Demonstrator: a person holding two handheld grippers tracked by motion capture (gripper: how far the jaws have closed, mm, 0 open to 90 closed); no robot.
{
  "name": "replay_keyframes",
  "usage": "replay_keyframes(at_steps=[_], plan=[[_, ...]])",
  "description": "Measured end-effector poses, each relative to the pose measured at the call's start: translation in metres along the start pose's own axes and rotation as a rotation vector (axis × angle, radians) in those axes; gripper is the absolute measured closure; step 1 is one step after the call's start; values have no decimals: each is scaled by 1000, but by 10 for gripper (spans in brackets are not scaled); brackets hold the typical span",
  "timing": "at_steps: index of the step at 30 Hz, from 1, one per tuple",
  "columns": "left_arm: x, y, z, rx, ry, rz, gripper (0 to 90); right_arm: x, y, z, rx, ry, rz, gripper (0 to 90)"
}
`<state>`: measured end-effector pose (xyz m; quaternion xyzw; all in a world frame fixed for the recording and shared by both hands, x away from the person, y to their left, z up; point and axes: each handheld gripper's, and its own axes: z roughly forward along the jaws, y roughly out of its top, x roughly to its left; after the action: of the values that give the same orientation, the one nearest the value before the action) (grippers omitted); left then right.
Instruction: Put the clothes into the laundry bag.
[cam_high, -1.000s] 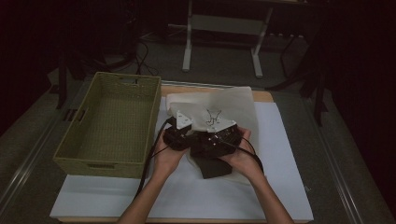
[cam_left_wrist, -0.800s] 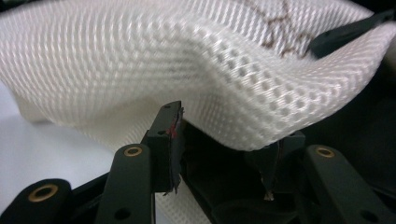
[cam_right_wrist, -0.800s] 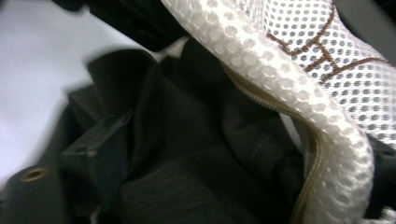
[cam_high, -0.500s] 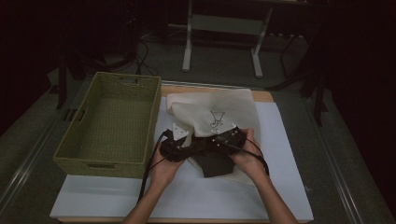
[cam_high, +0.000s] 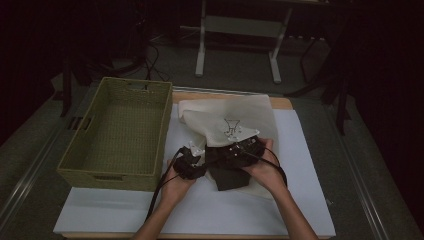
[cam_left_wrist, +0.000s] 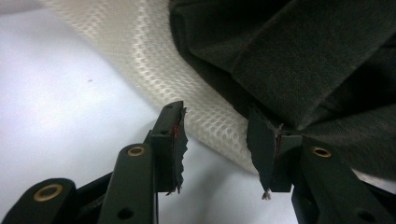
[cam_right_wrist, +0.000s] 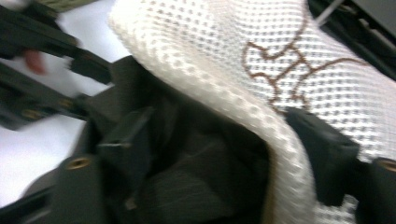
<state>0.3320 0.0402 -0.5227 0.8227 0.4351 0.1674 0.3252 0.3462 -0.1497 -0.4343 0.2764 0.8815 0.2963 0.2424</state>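
A cream mesh bag (cam_high: 235, 117) lies on a white sheet (cam_high: 210, 210) covering the counter, with a brown line-drawn emblem (cam_high: 232, 129) stitched on its face; the emblem carries no readable letters, and in the right claw view its lines are blurred. A dark, finely ribbed cloth (cam_high: 231, 172) sticks out of the bag's near opening, its inner part hidden inside the mesh. The left claw (cam_high: 189, 161), seen from the high view in the person's left hand (cam_high: 176, 182), sits just left of the bag's opening. In the left claw view its two black jaws stand apart and hold nothing: the left jaw is over bare white sheet, while the right jaw's tip lies against the edge of the dark cloth, with the honeycomb weave of the bag's rim running between them. The right claw (cam_high: 239, 150), held by the right hand (cam_high: 265, 170), rests at the mouth of the bag. In the right claw view its jaws are spread wide, one down among the dark folds inside, the other outside against the white mesh, so the bag's thick rolled rim passes between them; whether they press on it I cannot tell. Well to the left of the left claw stands a rectangular woven basket (cam_high: 80, 167), olive green, with handle slots in its end walls. Black cables trail from both claws toward the person. The surrounding room is dim and hard to make out.
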Motion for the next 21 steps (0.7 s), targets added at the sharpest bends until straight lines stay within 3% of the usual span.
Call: replay_keyframes(at_steps=[2,5,8,9,11,15,17,20,21], plan=[[-2,0,9,17,2,5,562,4,1,2,2,8,-11,173],[-1,1,11,-3,-2,-23,577,10,1,6,9,36,-45,105],[-3,1,11,-5,17,-2,702,15,-1,12,40,43,-77,98],[-4,1,11,0,18,4,702,17,-2,14,47,26,-98,97],[-6,2,11,5,38,11,841,24,-5,20,83,-23,-146,92],[-6,2,10,7,39,6,876,31,-8,26,138,-79,-225,91],[-6,1,9,8,38,6,883,35,-11,32,182,-147,-306,99],[-4,-1,8,5,30,-2,889,36,-18,44,241,-284,-383,191],[-3,-2,7,2,27,-8,891,34,-19,46,250,-298,-378,242]])
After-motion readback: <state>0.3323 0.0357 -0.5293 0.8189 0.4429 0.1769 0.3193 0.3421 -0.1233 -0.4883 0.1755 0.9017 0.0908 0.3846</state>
